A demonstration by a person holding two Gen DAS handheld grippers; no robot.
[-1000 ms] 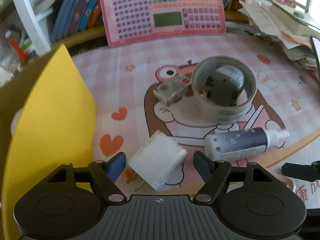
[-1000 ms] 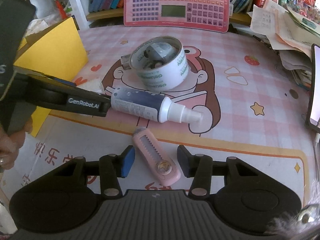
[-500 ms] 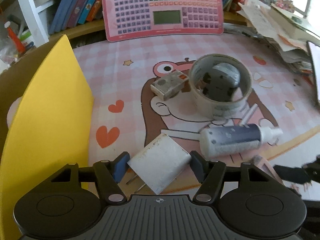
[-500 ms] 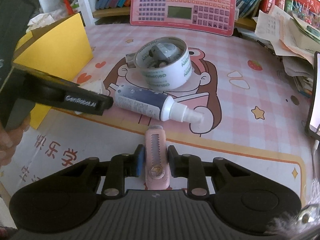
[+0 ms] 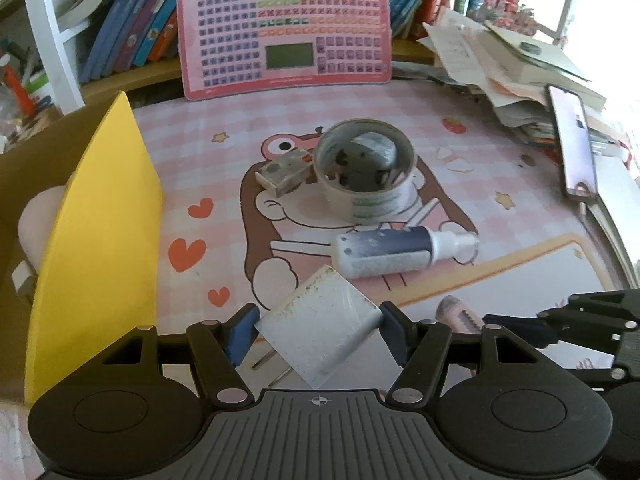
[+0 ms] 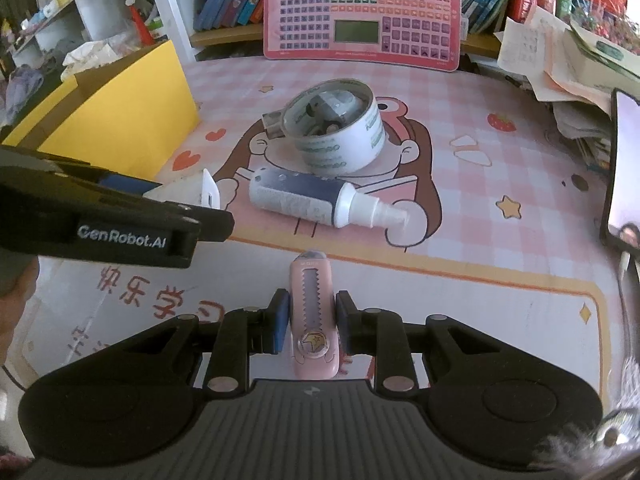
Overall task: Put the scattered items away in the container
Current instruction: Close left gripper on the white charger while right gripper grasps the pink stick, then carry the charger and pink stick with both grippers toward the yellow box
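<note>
— Gripping both? Left gripper [image 5: 316, 334] clamps the white charger [image 5: 318, 330], right gripper [image 6: 310, 322] clamps the pink cutter [image 6: 314, 320], both near the yellow box [image 5: 96, 240].

— Yes. The charger is pinched corner to corner; it may twist free and fall outside the box.

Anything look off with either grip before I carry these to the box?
The charger sits cornerwise in the left gripper, pinched on two opposite corners with its prongs angled down, so it may pivot. The pink cutter sits straight in the right gripper.
</note>
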